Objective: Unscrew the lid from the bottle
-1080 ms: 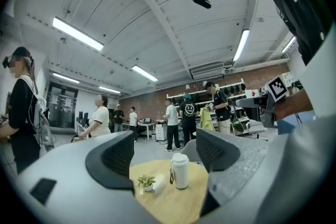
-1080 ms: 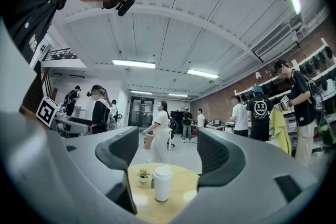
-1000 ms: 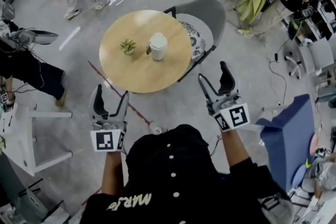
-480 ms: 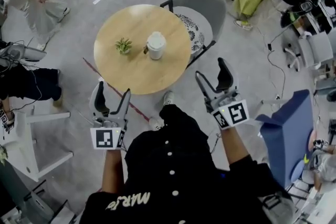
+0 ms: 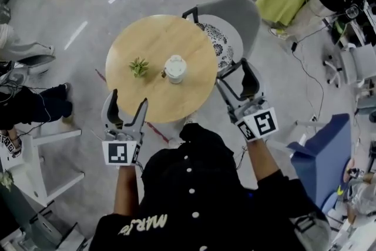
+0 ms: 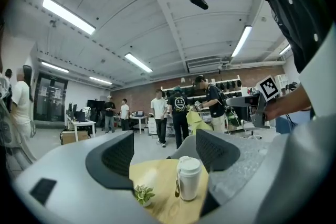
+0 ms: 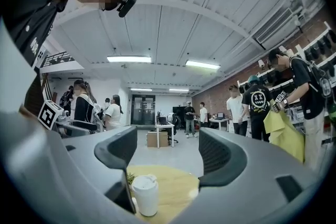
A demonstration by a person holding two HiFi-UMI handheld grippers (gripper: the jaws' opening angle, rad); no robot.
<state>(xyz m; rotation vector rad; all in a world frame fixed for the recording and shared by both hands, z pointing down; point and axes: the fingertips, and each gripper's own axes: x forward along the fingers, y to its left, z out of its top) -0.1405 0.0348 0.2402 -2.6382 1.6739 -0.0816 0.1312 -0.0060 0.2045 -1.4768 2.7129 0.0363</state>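
Wooden and round, the table (image 5: 176,104) stands in a busy open room, and people walk about far behind it. Both grippers hover in front of its near edge and touch nothing.

The left gripper (image 5: 128,101) has its jaws wide apart with only air between them. In its own view the bottle (image 6: 188,178) shows in the gap, but it is well ahead. The right gripper (image 5: 235,74) also has its jaws wide and empty, and in its view the bottle sits low and to the left. Both point level toward the table.

The bottle is white and upright, near the middle of the table, and the lid (image 5: 175,62) is on it. A small plant (image 5: 138,66) stands just beside it, on the left gripper's side. A grey chair (image 5: 235,9) is at the far right of the table, close to the right gripper.

I judge that the task is at its beginning, because no grip is made yet. Some things could go wrong from here:
- The bottle stands free and looks light. If one gripper turns the lid before the other holds the body firmly, the whole bottle may turn with it or fall over.
- The body is round and looks smooth, so the pads may slip on it.
- The left gripper, coming from its side, could push the plant.
- The right gripper could catch the chair's arm.
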